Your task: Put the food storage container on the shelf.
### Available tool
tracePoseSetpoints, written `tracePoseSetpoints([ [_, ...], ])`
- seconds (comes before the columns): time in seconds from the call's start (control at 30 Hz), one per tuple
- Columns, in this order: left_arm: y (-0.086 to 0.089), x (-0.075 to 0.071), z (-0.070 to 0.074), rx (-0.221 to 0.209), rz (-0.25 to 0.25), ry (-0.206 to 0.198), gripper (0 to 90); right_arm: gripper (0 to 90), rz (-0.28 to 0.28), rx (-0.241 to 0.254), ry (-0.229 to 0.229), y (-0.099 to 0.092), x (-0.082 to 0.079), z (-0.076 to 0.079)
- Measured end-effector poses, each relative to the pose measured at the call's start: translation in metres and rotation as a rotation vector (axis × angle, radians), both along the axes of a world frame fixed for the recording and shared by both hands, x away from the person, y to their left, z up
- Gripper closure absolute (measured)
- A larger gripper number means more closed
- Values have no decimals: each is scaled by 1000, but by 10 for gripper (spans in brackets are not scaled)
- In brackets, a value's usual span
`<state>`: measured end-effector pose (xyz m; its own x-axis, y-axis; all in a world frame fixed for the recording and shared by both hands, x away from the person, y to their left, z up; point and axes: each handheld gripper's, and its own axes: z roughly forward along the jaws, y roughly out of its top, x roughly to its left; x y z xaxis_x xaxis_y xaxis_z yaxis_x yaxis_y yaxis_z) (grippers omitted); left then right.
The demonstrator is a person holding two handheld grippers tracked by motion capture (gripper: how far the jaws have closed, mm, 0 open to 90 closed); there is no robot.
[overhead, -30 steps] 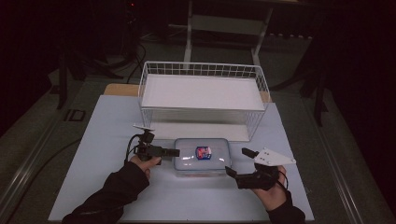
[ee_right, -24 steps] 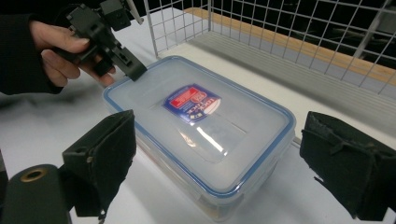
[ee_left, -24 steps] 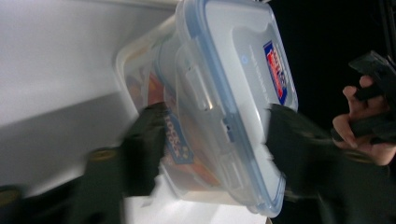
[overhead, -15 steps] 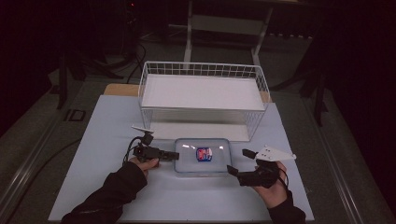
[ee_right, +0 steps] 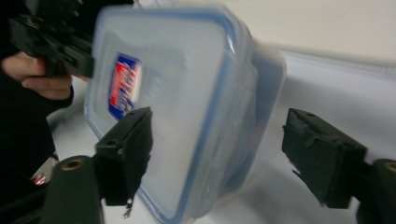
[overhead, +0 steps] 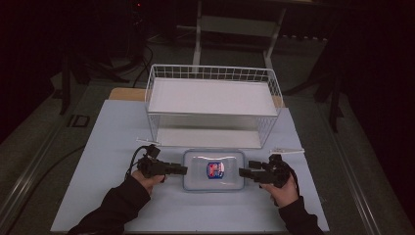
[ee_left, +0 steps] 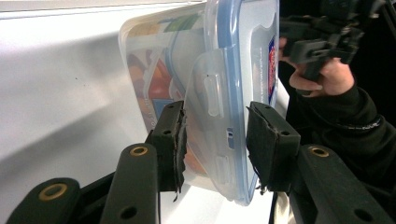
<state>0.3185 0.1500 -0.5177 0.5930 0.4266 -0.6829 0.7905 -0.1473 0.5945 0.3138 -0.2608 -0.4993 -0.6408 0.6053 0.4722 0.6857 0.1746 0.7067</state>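
A clear plastic container (overhead: 214,170) with a blue-rimmed lid and a red-and-blue label lies flat on the white table, just in front of the wire basket. My left gripper (overhead: 182,170) is at its left end. In the left gripper view the left gripper (ee_left: 215,140) has its pads pressed on the end clasp of the container (ee_left: 233,56). My right gripper (overhead: 243,172) is at the right end. In the blurred right gripper view the right gripper (ee_right: 224,149) stands wide open around the corner of the container (ee_right: 177,93), without touching it.
A white wire basket (overhead: 213,105) with a flat white floor stands behind the container at the middle of the table. The white table top (overhead: 112,137) has free room on the left and along its front edge. Dark floor and stands surround the table.
The container has shifted slightly toward the person and now lies square. My right gripper has moved left, in to the container's right end. My left gripper stays at the left end.
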Motion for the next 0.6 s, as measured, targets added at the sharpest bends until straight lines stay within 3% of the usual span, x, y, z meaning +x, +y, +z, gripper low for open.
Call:
tracePoseSetpoints([
  [0.23, 0, -5, 1, 8, -11, -30, 588, 433, 56, 34, 83, -1, 2, -7],
  [0.37, 0, -8, 1, 8, -14, -36, 590, 476, 72, 61, 120, -2, 3, -8],
  [0.5, 0, -10, 2, 11, -10, -35, 592, 482, 66, 59, 124, -2, 1, -7],
  [0.6, 0, -11, 5, 13, -1, -61, 592, 484, 46, 54, 104, -1, -3, -5],
])
